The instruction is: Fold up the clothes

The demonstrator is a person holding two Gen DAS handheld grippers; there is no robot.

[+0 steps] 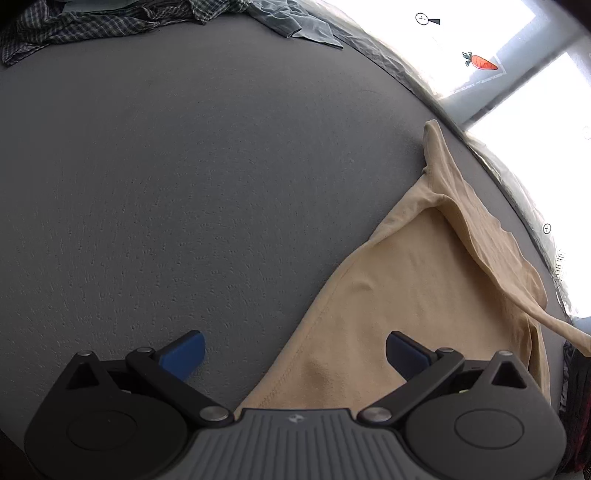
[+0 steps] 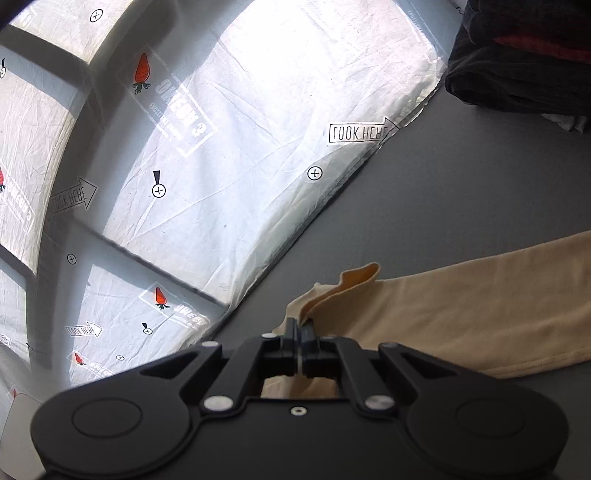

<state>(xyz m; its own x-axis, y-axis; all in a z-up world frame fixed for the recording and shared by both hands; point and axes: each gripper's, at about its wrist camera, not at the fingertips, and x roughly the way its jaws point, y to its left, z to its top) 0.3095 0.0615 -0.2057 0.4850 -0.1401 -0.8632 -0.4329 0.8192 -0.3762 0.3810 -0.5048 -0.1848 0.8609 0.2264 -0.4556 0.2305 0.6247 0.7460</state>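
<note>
A tan garment [image 1: 424,288] is spread over the grey bench [image 1: 184,184], filling the left wrist view from 6 toward 2 o'clock, with one fold doubled over along its far side. The left claw [image 1: 295,350] is held spread above the stitched hem, its blue pads [image 1: 184,352] apart and nothing between them, apparently so that the edge can be taken next. The right claw [image 2: 303,330] is pressed together on a pinch of the same garment [image 2: 461,306], cloth bunched just above its tips at 12 o'clock; the grip seems meant to carry that part across for a fold. A dark pile with a red band [image 2: 524,55] lies at 1 o'clock, well apart, and checked clothes [image 1: 92,26] lie at 11 o'clock in the left view. On the bright sheeting [image 2: 258,110] past the bench, mirrored lettering that seems to say "LOOK HERE" can be read inside arrows [image 2: 360,133], beside carrot pictures [image 2: 141,72]; the other print is too faint to read.
</note>
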